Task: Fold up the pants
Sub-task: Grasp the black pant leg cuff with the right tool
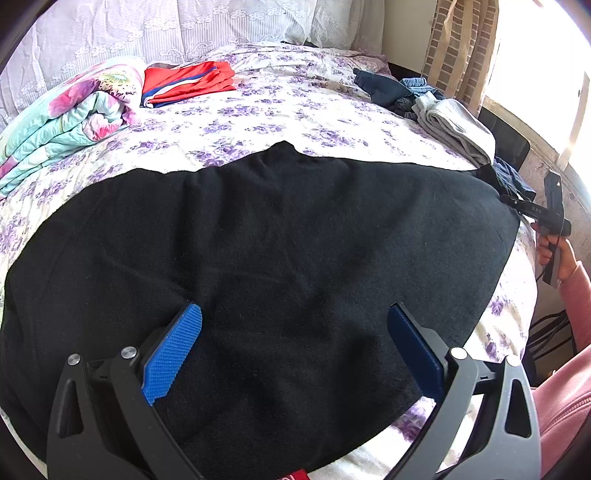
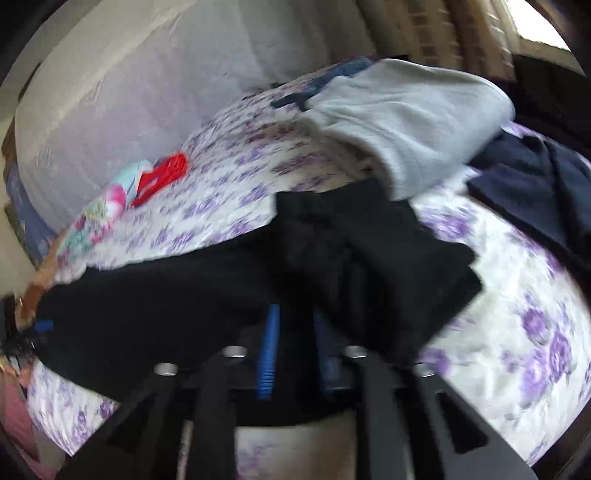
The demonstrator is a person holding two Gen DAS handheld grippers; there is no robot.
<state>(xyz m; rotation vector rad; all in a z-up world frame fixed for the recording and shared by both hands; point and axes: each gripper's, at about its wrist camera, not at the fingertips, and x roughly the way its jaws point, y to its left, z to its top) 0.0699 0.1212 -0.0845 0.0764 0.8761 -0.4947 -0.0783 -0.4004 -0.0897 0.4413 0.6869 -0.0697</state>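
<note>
Black pants [image 1: 280,236] lie spread across the purple-flowered bed sheet [image 1: 258,122]. My left gripper [image 1: 295,314] hovers just above their near part, jaws wide open and empty, blue pads [image 1: 173,350] apart. In the blurred right wrist view my right gripper [image 2: 295,317] is shut on a bunched end of the black pants [image 2: 369,258], which it holds lifted off the sheet [image 2: 498,314]. The right gripper also shows in the left wrist view [image 1: 517,201] at the pants' far right end.
A folded floral quilt [image 1: 66,114] and folded red garment [image 1: 188,83] lie at the bed's back left. A grey garment [image 1: 454,129] and dark blue clothes [image 1: 388,88] are piled at the back right. White pillows [image 1: 221,26] stand behind.
</note>
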